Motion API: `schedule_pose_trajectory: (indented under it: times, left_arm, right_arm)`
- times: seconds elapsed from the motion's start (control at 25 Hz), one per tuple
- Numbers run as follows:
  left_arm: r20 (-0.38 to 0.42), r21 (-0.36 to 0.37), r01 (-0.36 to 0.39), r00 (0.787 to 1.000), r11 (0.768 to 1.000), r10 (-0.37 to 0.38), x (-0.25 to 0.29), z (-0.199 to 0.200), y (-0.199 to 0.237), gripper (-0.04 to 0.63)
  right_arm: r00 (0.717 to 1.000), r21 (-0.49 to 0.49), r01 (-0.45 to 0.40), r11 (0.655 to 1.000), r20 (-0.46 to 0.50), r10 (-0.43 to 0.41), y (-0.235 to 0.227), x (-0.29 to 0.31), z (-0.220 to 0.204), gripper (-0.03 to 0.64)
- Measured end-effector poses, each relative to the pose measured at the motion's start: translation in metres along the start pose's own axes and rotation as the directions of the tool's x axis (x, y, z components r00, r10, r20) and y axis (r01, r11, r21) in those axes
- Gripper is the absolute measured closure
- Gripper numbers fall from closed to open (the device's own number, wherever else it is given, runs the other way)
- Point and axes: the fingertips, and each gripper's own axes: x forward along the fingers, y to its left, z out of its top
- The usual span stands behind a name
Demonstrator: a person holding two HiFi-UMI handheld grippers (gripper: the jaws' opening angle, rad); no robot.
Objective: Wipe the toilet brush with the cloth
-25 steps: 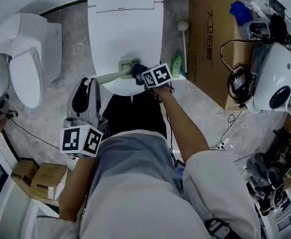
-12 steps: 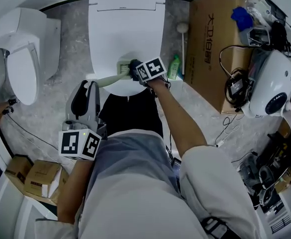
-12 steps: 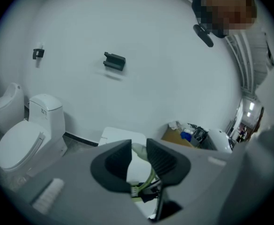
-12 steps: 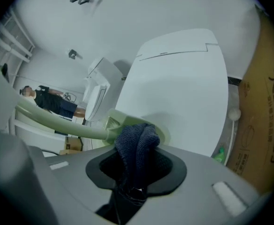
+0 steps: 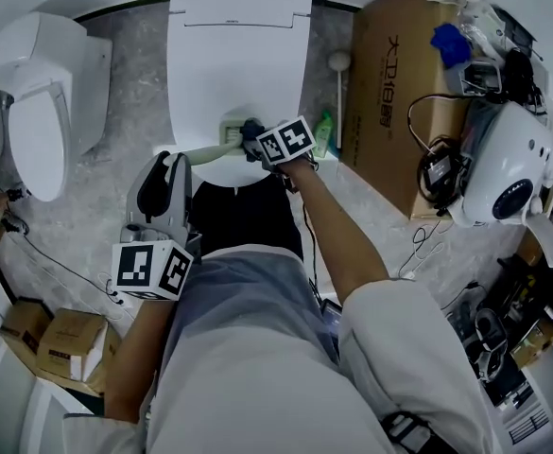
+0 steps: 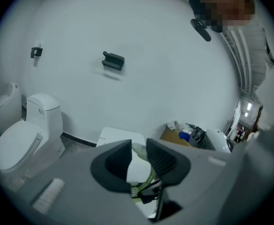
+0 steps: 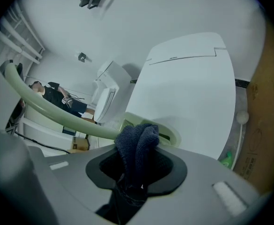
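Room, head view: a grey floor (image 5: 115, 187). A white toilet (image 5: 238, 55) with its lid down stands straight ahead of me, a second toilet (image 5: 44, 93) is off to my left and a cardboard box (image 5: 389, 102) to my right.
Left gripper, head view: my left gripper (image 5: 174, 164) sits close to my body, pointing at the toilet's front edge.
Toilet brush, head view: the pale green toilet brush (image 5: 205, 146) runs from that gripper away and to the right. Its far end lies over the front of the lid.
Right gripper, head view: my right gripper (image 5: 255, 132) is at that far end, arm stretched out, with the dark cloth (image 5: 250, 126) against the brush.

Background, left gripper view: a bare white wall (image 6: 141, 55), with both toilets below it.
Left jaws, left gripper view: drawn narrow on the brush's handle end. The green shaft (image 6: 147, 179) drops away beyond them toward the lid.

Background, right gripper view: the white lid (image 7: 188, 88) fills the right side.
Right jaws, right gripper view: clamped on the bunched cloth (image 7: 137, 146), which sticks out past the tips.
Brush axis, right gripper view: the handle (image 7: 57, 111) arcs from upper left down to its thick end just behind the cloth. I cannot tell whether they touch here.
Coming move, my judgement: the wipe should follow that long axis, from the thick end back toward my left gripper. The right gripper is nearer the working end, and the left only steadies.
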Motion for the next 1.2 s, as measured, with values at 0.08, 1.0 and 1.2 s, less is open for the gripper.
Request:
schedule_pose_trajectory:
  times: [0.08, 1.0, 1.2]
  left_arm:
    - [0.000, 0.000, 0.007, 1.000, 1.000, -0.007, 0.001, 0.001, 0.000, 0.595]
    - [-0.001, -0.002, 0.071, 0.998, 0.998, -0.071, 0.007, 0.006, 0.002, 0.595]
    - [-0.004, -0.004, 0.085, 0.996, 0.996, -0.085, 0.009, 0.007, 0.002, 0.595]
  right_arm:
    - [1.000, 0.000, -0.014, 1.000, 0.004, 0.014, 0.002, -0.004, 0.001, 0.508]
    - [0.998, -0.009, -0.020, 1.000, 0.060, 0.020, 0.034, -0.045, 0.019, 0.508]
    - [0.998, -0.011, -0.012, 1.000, 0.062, 0.013, 0.040, -0.055, 0.023, 0.508]
